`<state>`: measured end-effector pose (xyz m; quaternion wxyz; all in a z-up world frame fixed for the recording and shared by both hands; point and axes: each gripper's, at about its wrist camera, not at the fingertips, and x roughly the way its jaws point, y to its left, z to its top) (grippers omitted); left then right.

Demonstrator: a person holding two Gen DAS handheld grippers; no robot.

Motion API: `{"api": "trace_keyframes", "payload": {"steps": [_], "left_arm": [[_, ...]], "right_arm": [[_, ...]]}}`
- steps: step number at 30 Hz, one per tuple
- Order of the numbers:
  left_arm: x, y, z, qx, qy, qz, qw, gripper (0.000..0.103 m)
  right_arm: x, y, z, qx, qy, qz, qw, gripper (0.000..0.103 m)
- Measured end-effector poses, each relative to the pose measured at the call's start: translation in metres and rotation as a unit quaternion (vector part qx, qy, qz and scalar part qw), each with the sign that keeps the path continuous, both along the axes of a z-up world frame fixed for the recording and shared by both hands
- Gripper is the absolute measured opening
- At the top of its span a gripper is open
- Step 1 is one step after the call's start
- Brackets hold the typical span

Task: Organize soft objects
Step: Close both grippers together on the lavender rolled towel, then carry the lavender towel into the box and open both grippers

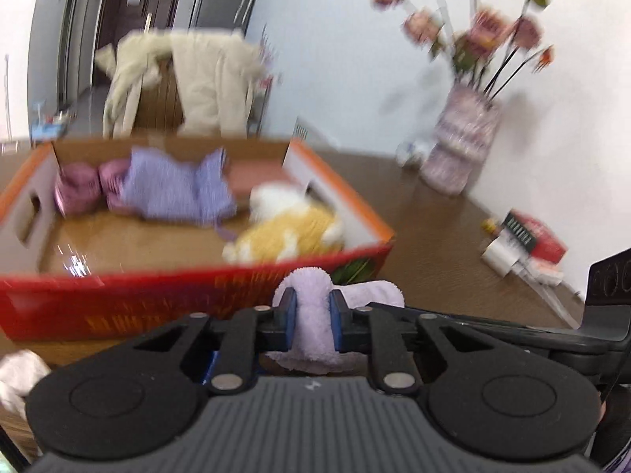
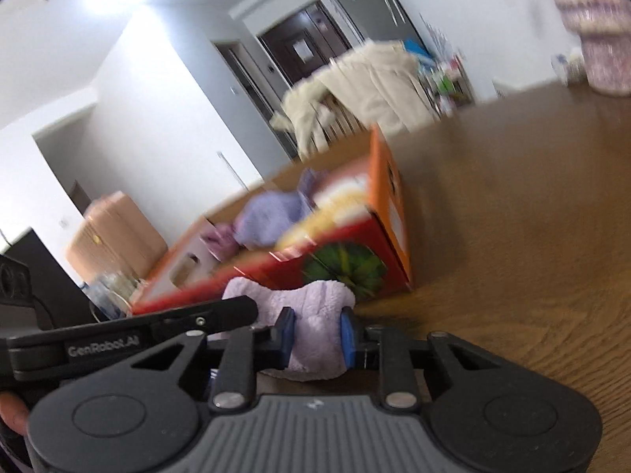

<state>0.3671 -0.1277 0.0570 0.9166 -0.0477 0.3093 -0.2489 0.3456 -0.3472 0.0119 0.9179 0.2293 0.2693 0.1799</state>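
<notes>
A pale lilac fluffy towel [image 1: 313, 315] is pinched between the blue pads of my left gripper [image 1: 312, 315], just in front of the red cardboard box [image 1: 157, 299]. My right gripper [image 2: 318, 335] is shut on another part of the same lilac towel [image 2: 315, 315]; the left gripper's black body crosses the right wrist view at lower left. Inside the box lie a purple checked cloth [image 1: 173, 185], pink rolled items [image 1: 79, 189] and a yellow-and-white plush toy [image 1: 292, 224]. The box [image 2: 355, 244] stands on the brown wooden table [image 2: 512, 236].
A patterned vase with pink flowers [image 1: 461, 142] stands at the table's back right by the white wall. A red packet and a white roll [image 1: 524, 240] lie at the right edge. A chair draped with a cream coat [image 1: 189, 79] is behind the box. Another pale cloth [image 1: 15, 378] lies at left.
</notes>
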Motion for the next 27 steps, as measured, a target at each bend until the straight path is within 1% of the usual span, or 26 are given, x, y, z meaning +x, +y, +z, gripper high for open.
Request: {"api": "trace_keyframes", "payload": {"steps": [3, 5, 7, 11, 15, 17, 20, 22, 23, 25, 27], "left_arm": [[-0.032, 0.015, 0.026, -0.015, -0.027, 0.009, 0.9995, 0.018], [-0.055, 0.029, 0.037, -0.025, -0.038, 0.016, 0.9988, 0.018], [-0.072, 0.041, 0.043, -0.033, -0.040, 0.027, 0.9983, 0.018], [-0.104, 0.065, 0.046, -0.036, -0.045, 0.047, 0.9973, 0.018], [-0.119, 0.086, 0.051, -0.043, -0.051, 0.059, 0.9960, 0.018], [-0.121, 0.094, 0.056, -0.046, -0.059, 0.062, 0.9953, 0.018], [-0.106, 0.106, 0.067, -0.046, -0.072, 0.063, 0.9944, 0.018], [-0.076, 0.114, 0.077, -0.044, -0.071, 0.062, 0.9946, 0.018], [-0.062, 0.117, 0.080, -0.043, -0.068, 0.065, 0.9946, 0.018], [-0.020, 0.127, 0.083, -0.040, -0.043, 0.069, 0.9959, 0.018], [0.017, 0.134, 0.079, -0.032, -0.019, 0.080, 0.9961, 0.018]], "right_arm": [[-0.032, 0.015, 0.030, -0.007, -0.040, 0.005, 0.999, 0.023], [-0.049, 0.028, 0.043, -0.013, -0.053, 0.013, 0.998, 0.023], [-0.064, 0.039, 0.049, -0.014, -0.056, 0.028, 0.998, 0.023], [-0.082, 0.062, 0.057, -0.018, -0.059, 0.048, 0.997, 0.023], [-0.092, 0.082, 0.061, -0.022, -0.060, 0.061, 0.996, 0.023], [-0.094, 0.089, 0.067, -0.027, -0.066, 0.065, 0.995, 0.023], [-0.077, 0.104, 0.084, -0.045, -0.078, 0.073, 0.993, 0.023], [-0.049, 0.113, 0.096, -0.052, -0.077, 0.078, 0.993, 0.023], [-0.027, 0.116, 0.100, -0.050, -0.068, 0.080, 0.993, 0.023], [0.015, 0.123, 0.102, -0.037, -0.034, 0.086, 0.995, 0.023], [0.058, 0.130, 0.095, -0.018, 0.006, 0.087, 0.996, 0.023]]}}
